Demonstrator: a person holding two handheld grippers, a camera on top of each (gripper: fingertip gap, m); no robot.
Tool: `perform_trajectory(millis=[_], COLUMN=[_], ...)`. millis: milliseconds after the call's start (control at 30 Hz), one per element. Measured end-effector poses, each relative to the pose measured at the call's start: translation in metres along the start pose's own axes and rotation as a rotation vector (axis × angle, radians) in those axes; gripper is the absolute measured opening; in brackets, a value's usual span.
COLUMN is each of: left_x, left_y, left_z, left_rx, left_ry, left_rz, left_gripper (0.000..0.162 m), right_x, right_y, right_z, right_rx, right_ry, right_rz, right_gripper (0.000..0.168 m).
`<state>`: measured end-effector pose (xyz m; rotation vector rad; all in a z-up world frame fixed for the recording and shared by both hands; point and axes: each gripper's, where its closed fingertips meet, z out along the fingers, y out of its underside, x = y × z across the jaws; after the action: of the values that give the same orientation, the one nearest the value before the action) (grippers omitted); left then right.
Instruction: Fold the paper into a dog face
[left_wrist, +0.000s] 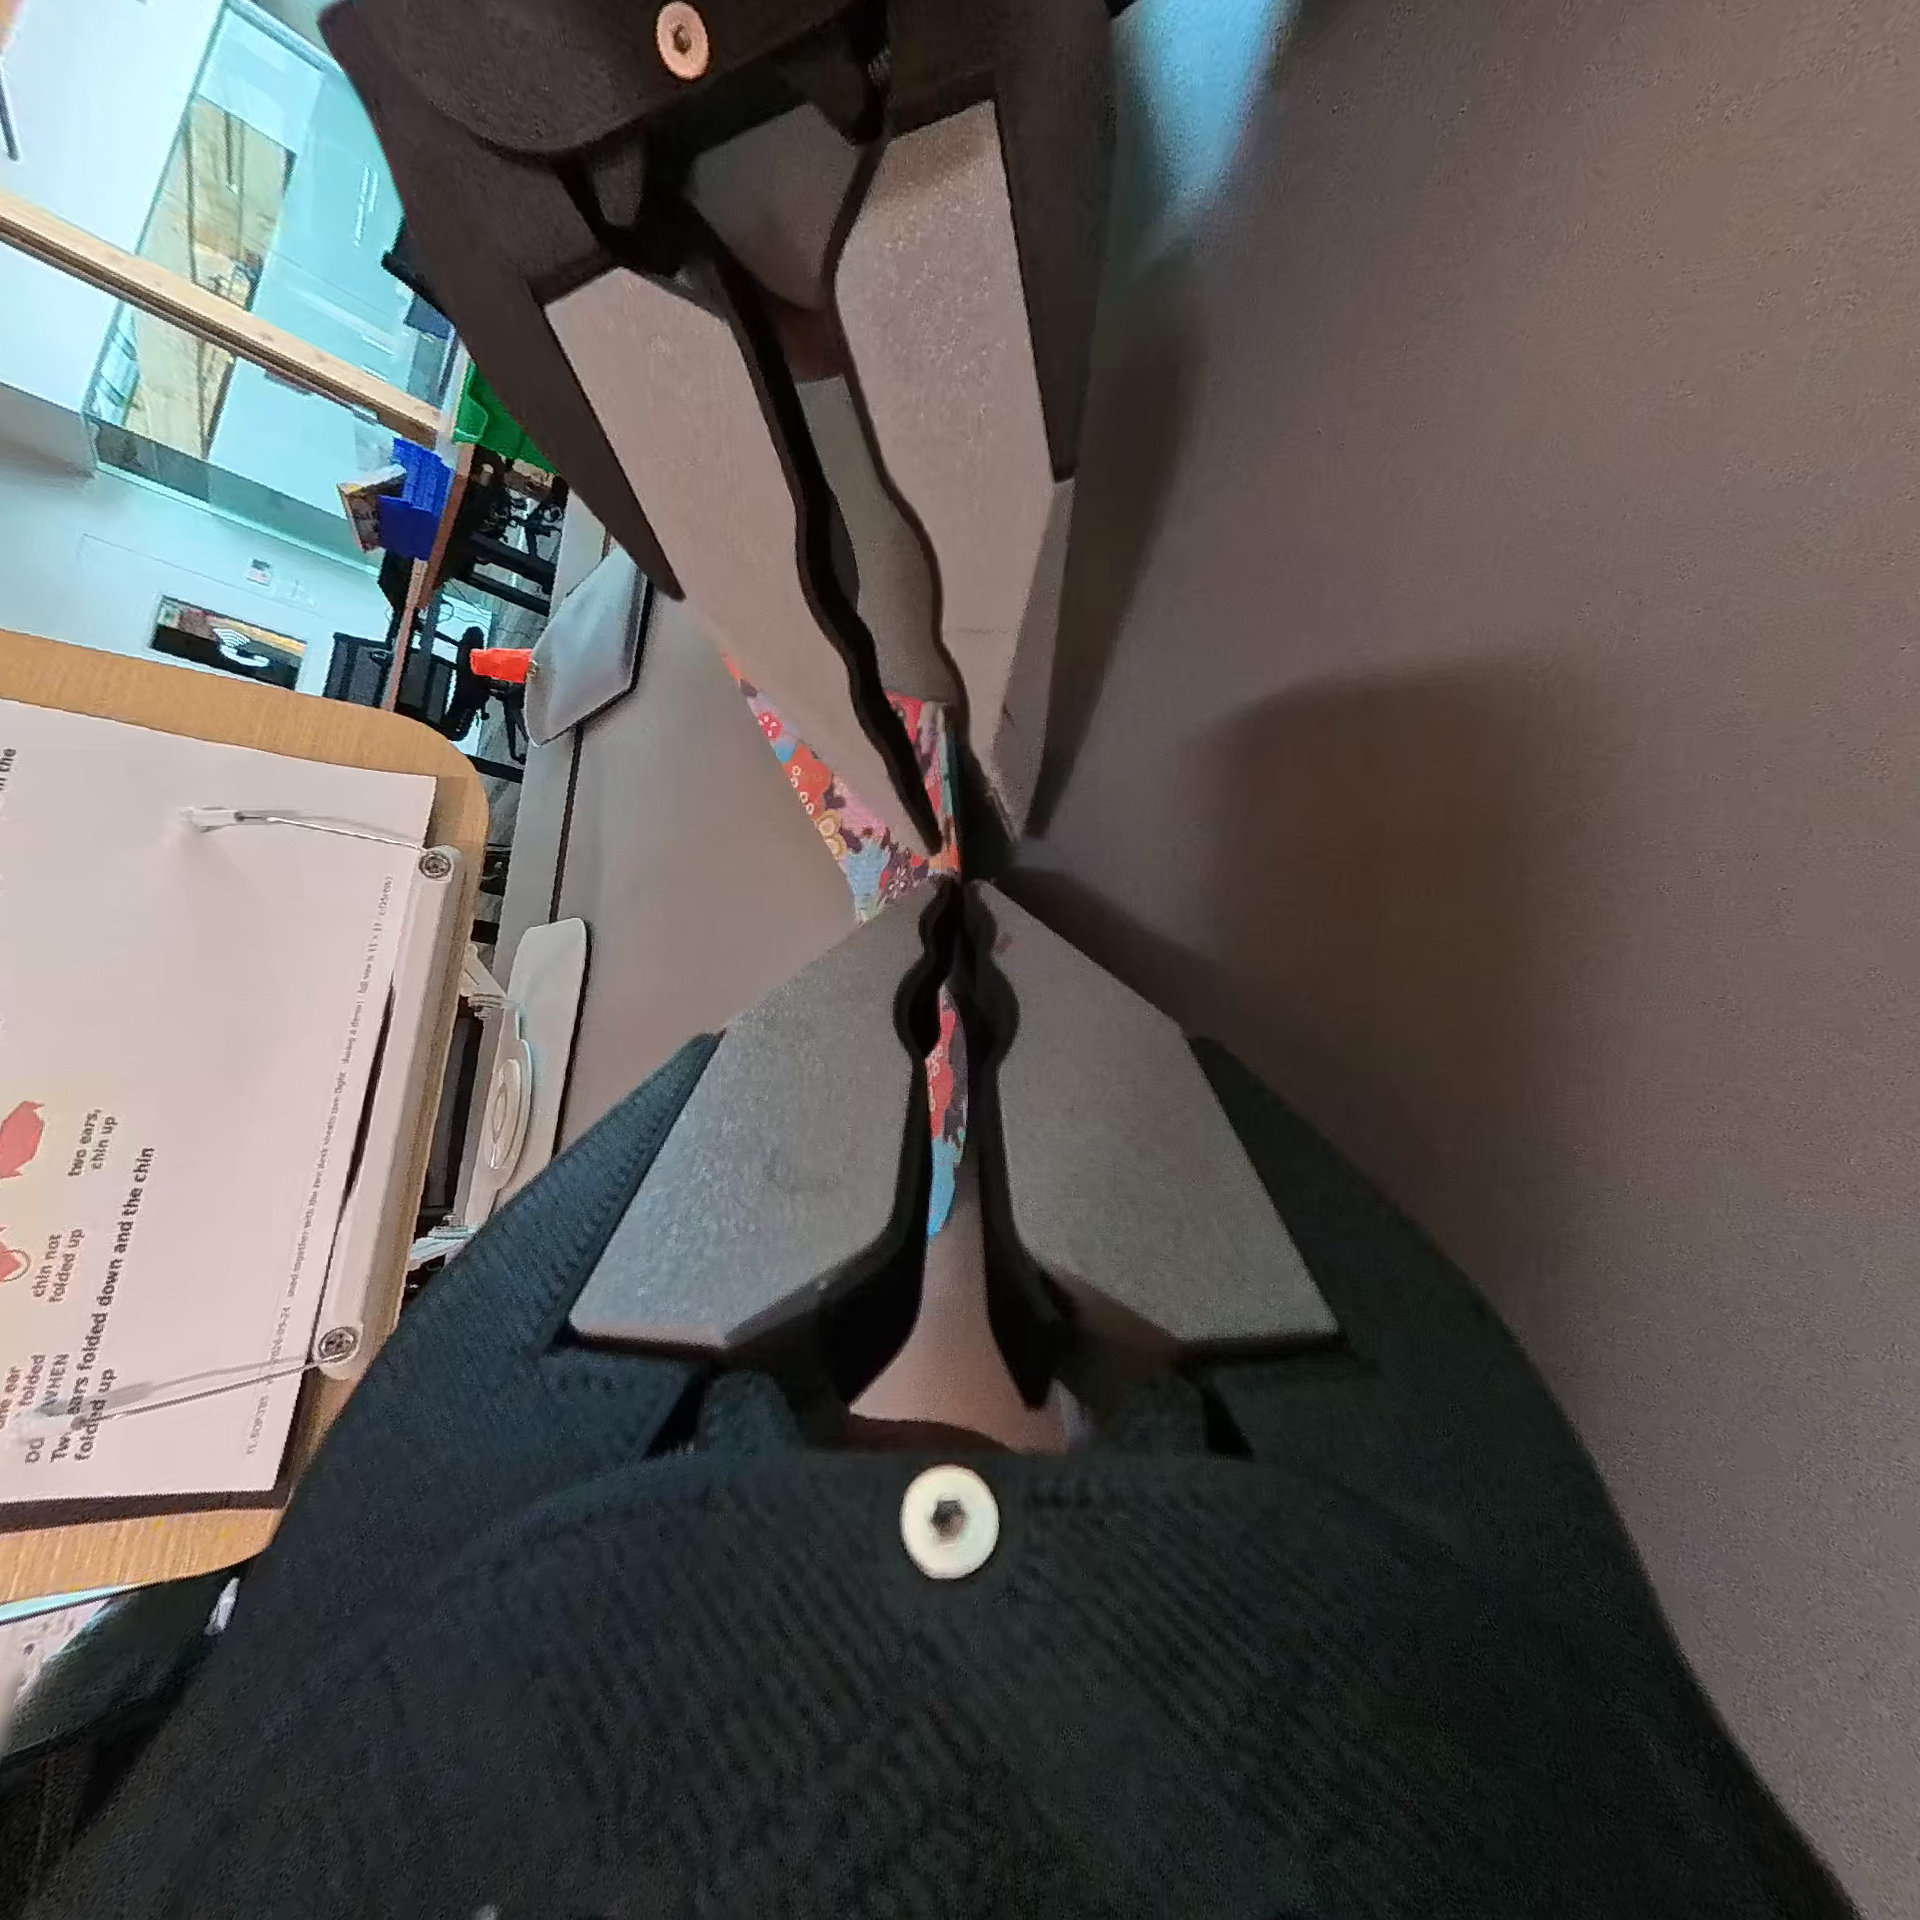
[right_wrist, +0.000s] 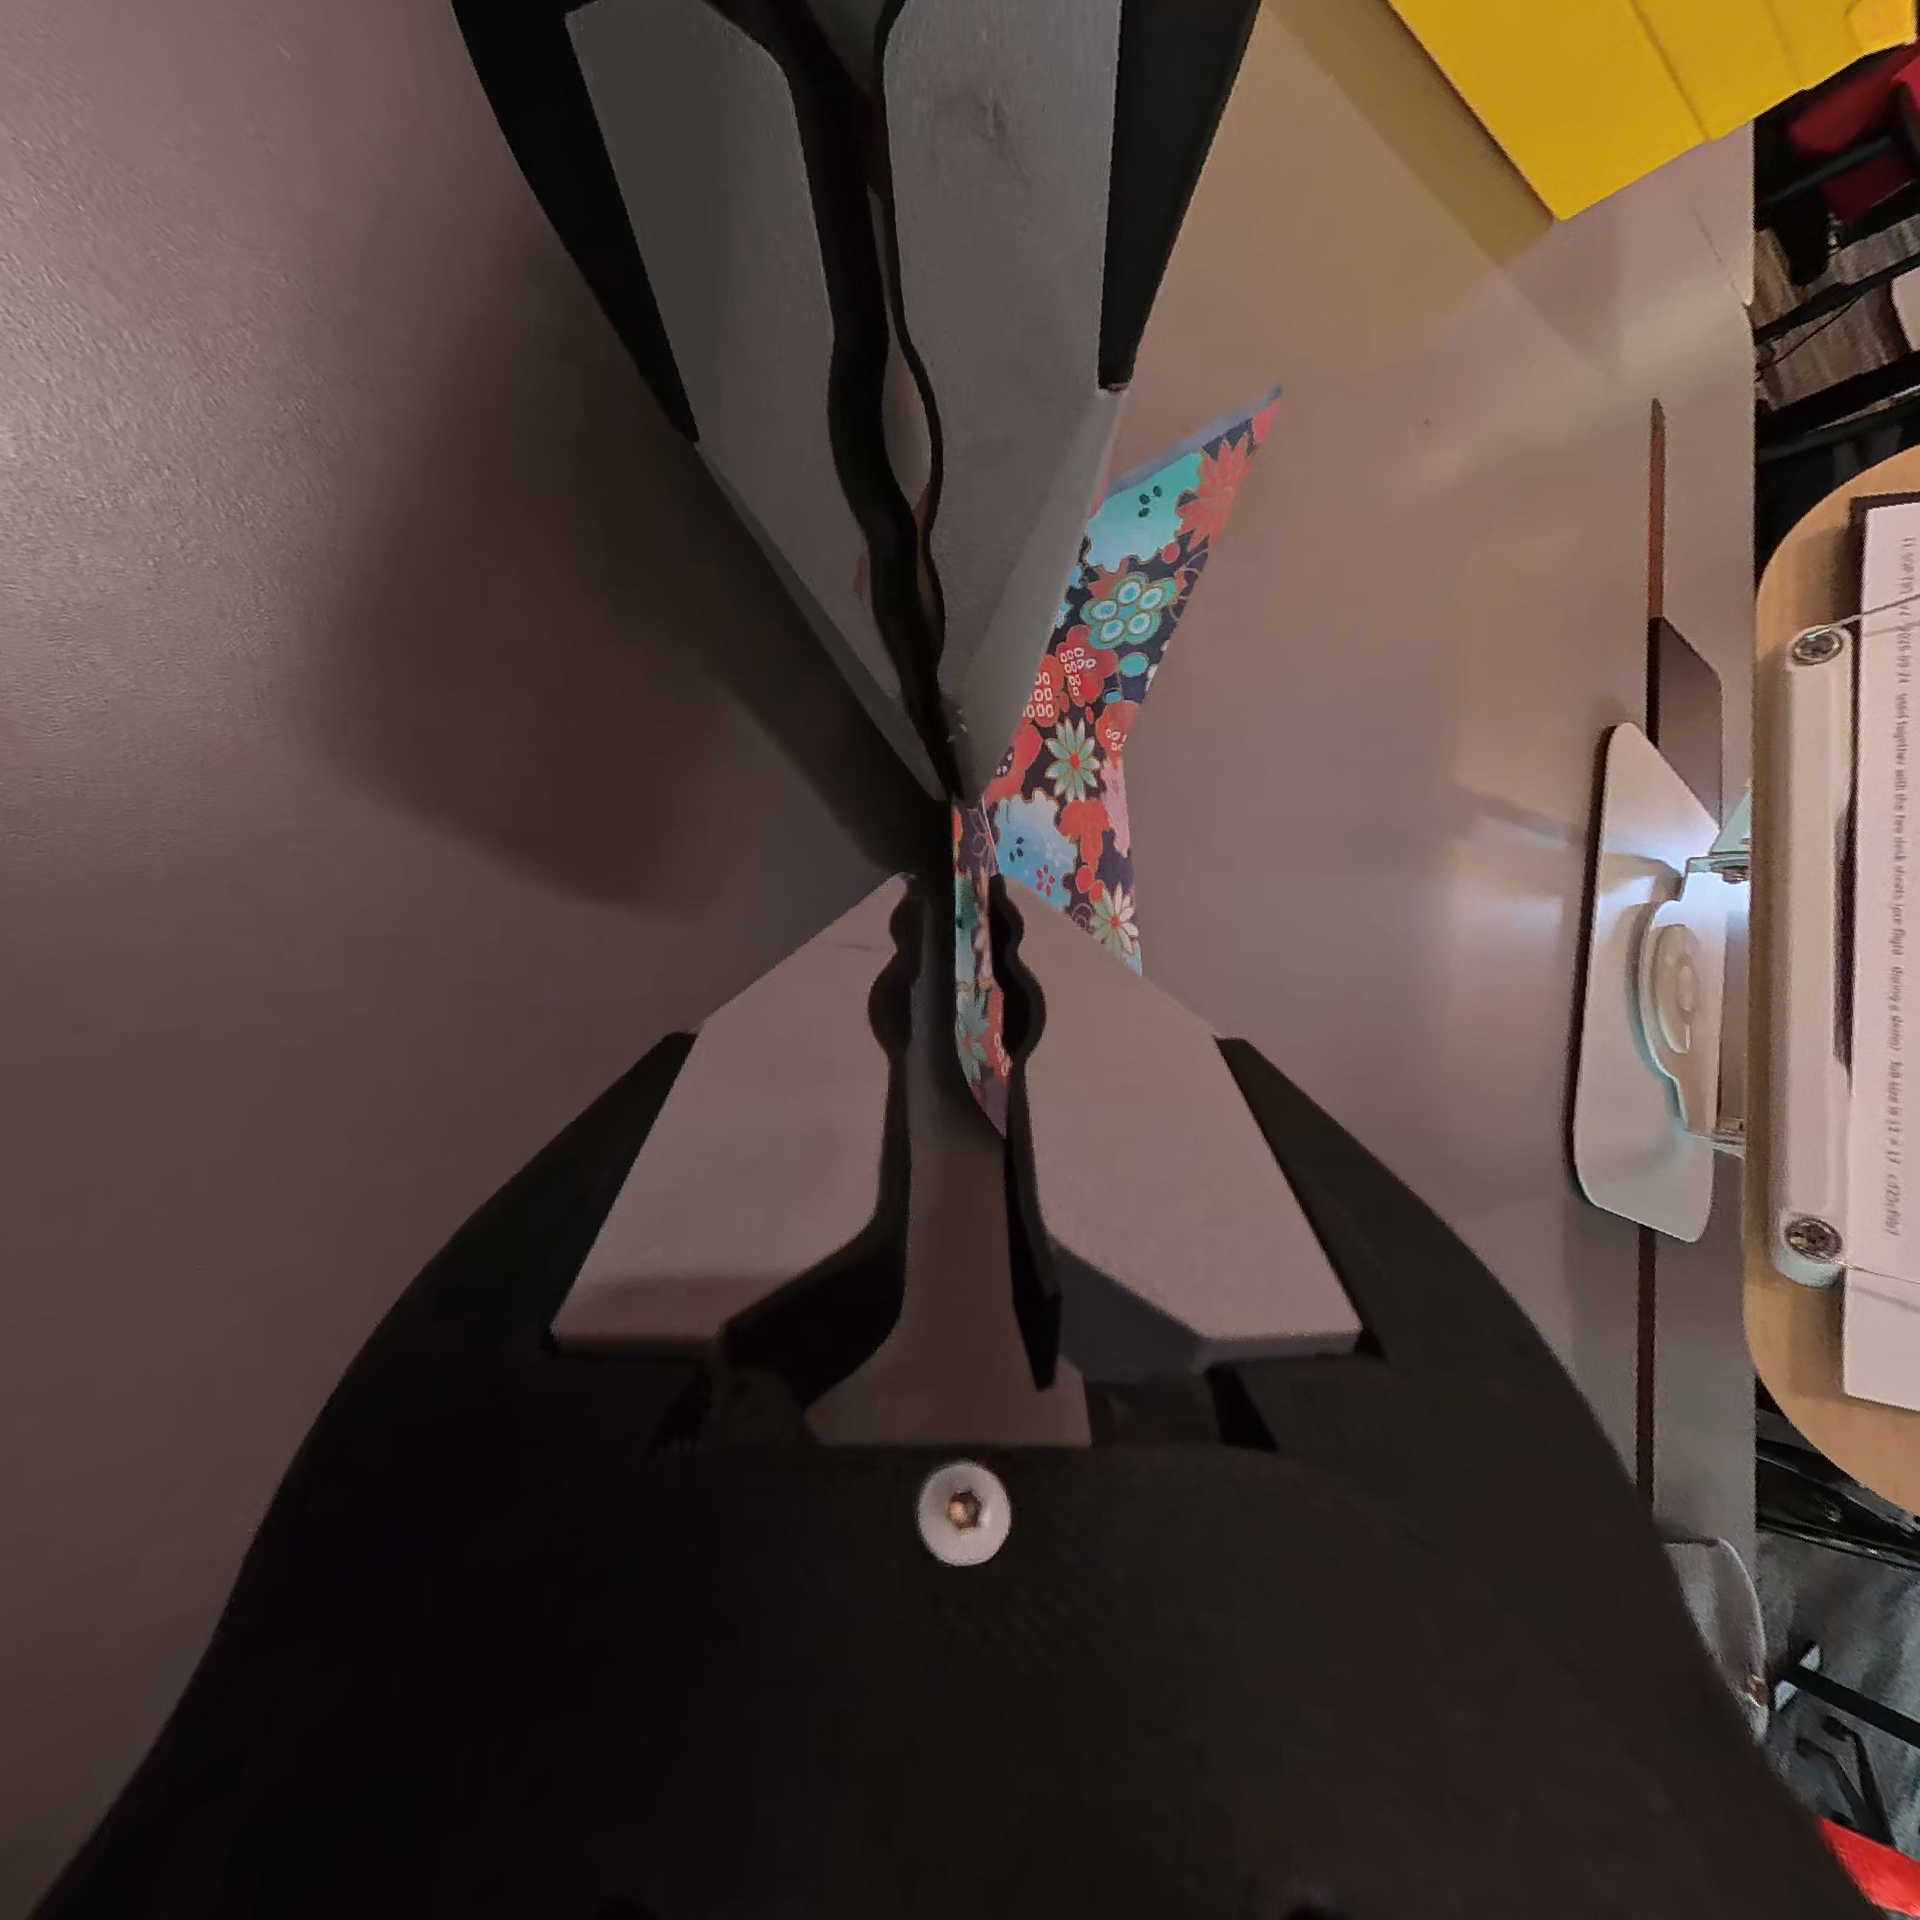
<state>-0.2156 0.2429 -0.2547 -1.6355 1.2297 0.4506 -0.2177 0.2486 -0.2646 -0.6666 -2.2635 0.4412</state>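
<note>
The floral-patterned paper (right_wrist: 1101, 644) is held on edge above the grey table (right_wrist: 312, 520), partly folded, with its free part fanning out to the right. My right gripper (right_wrist: 954, 891) is shut on the paper's near edge. My left gripper (left_wrist: 958, 902) is shut on the paper (left_wrist: 943, 1091) from the opposite side. The two grippers meet almost tip to tip: the right gripper (left_wrist: 945, 840) reaches in from the top of the left wrist view, and the left gripper (right_wrist: 951, 764) from the top of the right wrist view. Most of the paper is hidden behind the fingers.
A wooden board with a clipped instruction sheet (left_wrist: 208, 1039) stands at the table's side; it also shows in the right wrist view (right_wrist: 1881, 935). A pale metal clamp plate (right_wrist: 1652, 987) sits beside it. A yellow box (right_wrist: 1610, 83) lies at the far corner. Shelves and bins (left_wrist: 416, 499) stand beyond the table. The grippers are tip to tip, or close to it.
</note>
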Motion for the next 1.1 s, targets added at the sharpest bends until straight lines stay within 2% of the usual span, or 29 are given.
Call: perform_trajectory(millis=[100,167,367,433,467,667,833,967,1100], left_x=[-0.001,-0.001,-0.008,-0.016,-0.021,-0.054,-0.065,-0.068,-0.07], left_y=[-0.003,-0.001,0.011,0.013,0.012,0.004,0.033,0.047,0.05], left_z=[-0.001,-0.001,0.0,-0.002,-0.005,-0.024,-0.021,-0.02,-0.022], left_rx=[0.018,0.012,-0.028,-0.02,-0.005,0.106,0.017,-0.017,-0.022], left_ry=[0.007,0.007,-0.032,-0.088,-0.102,-0.211,-0.275,-0.282,-0.297], left_rz=[-0.024,-0.028,-0.039,-0.048,-0.075,-0.207,-0.222,-0.264,-0.286], left_gripper=[0.0,0.0,0.0,0.022,0.028,0.03,0.029,0.027,0.026], right_x=[0.002,0.006,0.016,0.027,0.031,0.059,0.084,0.111,0.132], right_y=[0.0,0.002,0.006,0.012,0.014,0.016,0.016,0.008,0.003], right_z=[0.003,0.004,0.0,-0.003,-0.005,-0.019,-0.038,-0.084,-0.193], right_rx=[-0.009,-0.022,-0.049,-0.073,-0.076,-0.066,-0.022,0.073,0.086], right_ry=[0.02,0.046,0.103,0.16,0.181,0.319,0.449,0.621,0.933], right_rz=[-0.006,-0.01,-0.025,-0.021,-0.011,0.047,0.139,0.268,0.29], right_gripper=[0.01,0.0,0.0,0.0,0.0,0.0,0.0,0.0,0.0])
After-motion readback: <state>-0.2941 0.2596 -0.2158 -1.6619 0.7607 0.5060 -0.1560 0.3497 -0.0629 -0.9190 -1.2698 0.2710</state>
